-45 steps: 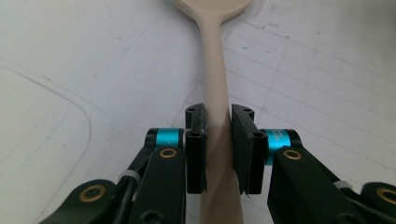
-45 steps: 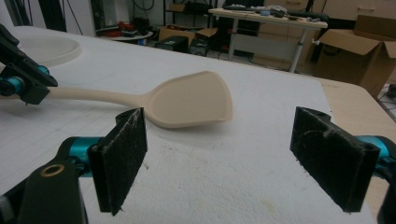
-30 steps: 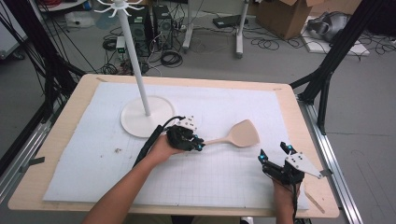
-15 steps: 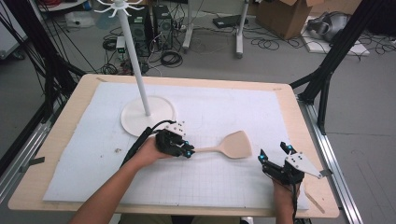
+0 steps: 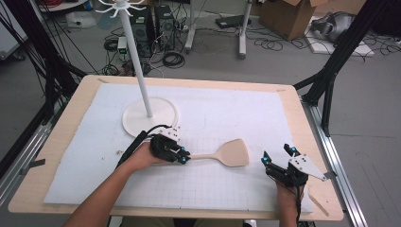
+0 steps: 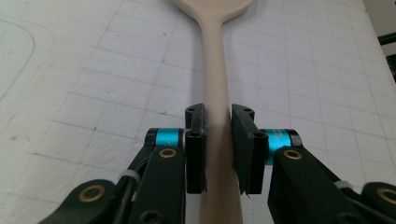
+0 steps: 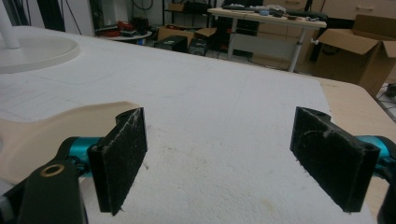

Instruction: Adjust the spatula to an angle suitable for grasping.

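A pale wooden spatula point(image 5: 232, 153) lies low over the white mat, its flat blade pointing right. My left gripper point(image 5: 185, 157) is shut on its handle, and the person's hand comes in from the front left. In the left gripper view the handle point(image 6: 212, 70) runs straight up between the two black pads point(image 6: 195, 140), which press on both its sides. My right gripper point(image 5: 277, 154) rests near the front right of the mat, open and empty, just right of the blade. In the right gripper view the blade point(image 7: 60, 126) shows behind the left jaw of that gripper point(image 7: 219, 158).
A white stand point(image 5: 141, 66) with hooks on top rises from a round base point(image 5: 163, 118) at the back left of the mat; the base point(image 7: 32, 51) shows far left in the right gripper view. The wooden table edge point(image 5: 326, 198) borders the mat. Cables and boxes lie on the floor beyond.
My left gripper has carried the spatula toward the front edge of the table and a little to the left. The right gripper has stayed still.
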Tool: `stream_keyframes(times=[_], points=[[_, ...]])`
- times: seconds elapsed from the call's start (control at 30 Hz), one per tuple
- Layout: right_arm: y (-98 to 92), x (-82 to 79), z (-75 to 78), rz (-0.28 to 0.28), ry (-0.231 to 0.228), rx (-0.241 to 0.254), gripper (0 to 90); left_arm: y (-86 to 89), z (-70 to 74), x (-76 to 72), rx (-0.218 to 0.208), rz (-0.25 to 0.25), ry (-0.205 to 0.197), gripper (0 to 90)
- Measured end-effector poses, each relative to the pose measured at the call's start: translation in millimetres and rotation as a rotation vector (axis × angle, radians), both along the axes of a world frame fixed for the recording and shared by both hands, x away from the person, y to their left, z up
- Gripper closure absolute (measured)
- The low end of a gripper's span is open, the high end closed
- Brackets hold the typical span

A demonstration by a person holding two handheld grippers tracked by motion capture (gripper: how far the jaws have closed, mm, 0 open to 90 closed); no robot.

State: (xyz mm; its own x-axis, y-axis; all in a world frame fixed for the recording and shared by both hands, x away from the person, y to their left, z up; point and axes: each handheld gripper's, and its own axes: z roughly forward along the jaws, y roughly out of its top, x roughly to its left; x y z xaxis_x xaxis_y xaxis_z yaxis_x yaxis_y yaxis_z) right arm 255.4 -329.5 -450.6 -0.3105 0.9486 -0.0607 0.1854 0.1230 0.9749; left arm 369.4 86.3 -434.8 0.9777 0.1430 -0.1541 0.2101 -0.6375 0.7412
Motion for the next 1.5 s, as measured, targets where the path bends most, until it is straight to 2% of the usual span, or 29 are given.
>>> stream_keyframes(times=[0.07,0.1,0.13,0.27,0.4,0.47,0.57,0.63,0.7,0.9,1.0,1.03,1.13,1.33,1.5], points=[[-0.1,0.0,-0.1,0.0,0.0,-0.003,17.8,-0.1,0.7,0.4,0.004,0.015,0.001,70.9],[-0.1,0.0,-0.1,0.0,0.0,-0.003,17.8,-0.3,1.6,0.6,-0.002,0.038,-0.001,70.9],[0.0,0.0,-0.1,-0.001,-0.001,-0.003,17.8,-0.6,4.6,0.0,-0.009,0.069,-0.004,63.2],[0.0,0.0,-0.1,-0.002,0.0,0.0,17.8,-3.6,7.0,-1.3,-0.009,0.087,-0.02,53.8],[0.1,0.1,-0.1,-0.003,-0.002,0.001,17.8,-12.1,7.5,-1.7,-0.011,0.101,-0.023,51.9],[0.0,0.1,-0.1,-0.003,-0.002,0.0,17.8,-18.6,8.3,-1.9,0.0,0.087,-0.029,53.1],[0.0,0.2,-0.2,-0.003,-0.002,0.0,17.8,-29.0,7.3,-3.5,0.01,0.062,-0.044,60.5],[0.0,0.1,-0.1,-0.003,-0.002,0.001,17.8,-35.9,3.2,-3.7,0.044,0.053,-0.048,62.3],[0.0,0.2,-0.1,-0.002,-0.002,0.0,17.8,-37.3,2.6,-3.3,0.058,0.045,-0.05,62.4],[0.1,0.1,-0.1,-0.002,-0.002,0.0,17.9,-43.4,0.2,-2.3,0.091,0.061,-0.068,63.5],[-0.1,0.1,-0.1,-0.002,-0.002,-0.001,17.9,-45.8,-0.9,-3.6,0.09,0.028,-0.076,75.5],[-0.1,0.1,-0.1,-0.002,-0.002,0.0,17.8,-46.3,-0.5,-5.0,0.095,0.014,-0.089,76.2],[0.1,0.2,-0.1,-0.003,-0.002,-0.001,17.8,-45.4,-1.1,-5.1,0.086,0.005,-0.073,77.7],[0.0,0.3,-0.1,-0.002,-0.004,-0.003,17.9,-39.6,2.9,-7.0,0.091,-0.047,-0.078,77.9],[0.2,0.0,-0.1,-0.006,-0.004,-0.002,17.8,-35.5,6.9,-11.0,0.076,-0.072,-0.078,77.9]])
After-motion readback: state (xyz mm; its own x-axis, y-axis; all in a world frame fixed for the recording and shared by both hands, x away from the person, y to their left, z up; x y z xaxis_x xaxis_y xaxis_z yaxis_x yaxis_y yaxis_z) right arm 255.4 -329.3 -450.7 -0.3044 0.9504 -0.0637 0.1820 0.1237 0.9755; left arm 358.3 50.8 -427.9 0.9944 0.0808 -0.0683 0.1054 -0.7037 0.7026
